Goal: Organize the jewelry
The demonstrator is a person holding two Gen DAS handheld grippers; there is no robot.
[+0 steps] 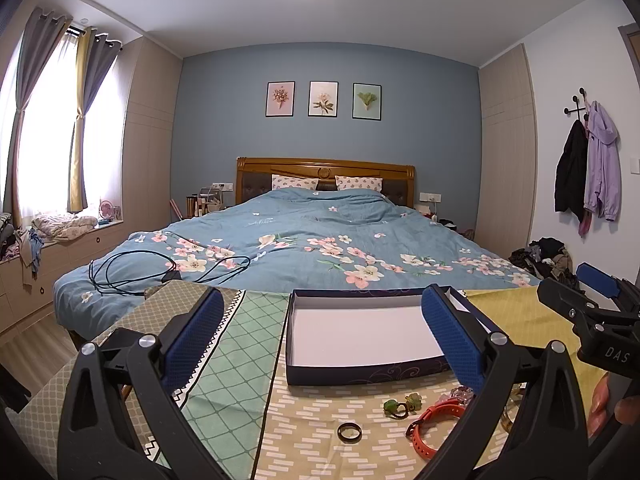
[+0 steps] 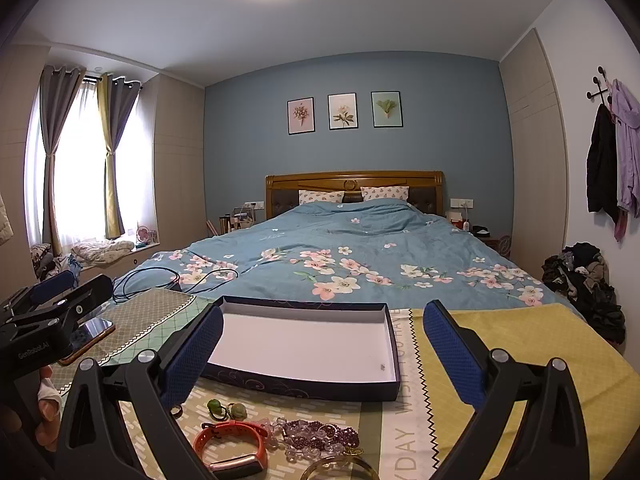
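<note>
orange band (image 2: 230, 446), beads (image 2: 316, 436) nearest | box (image 2: 394, 350) behind | left tongs (image 1: 320, 332), right tongs (image 2: 322, 346) gaping, empty

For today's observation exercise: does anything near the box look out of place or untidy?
Yes. The jewelry lies loose on the cloth in front of the box: bead bracelets tangled in a heap, an orange band and a dark ring apart. The box holds only a tiny speck.
</note>
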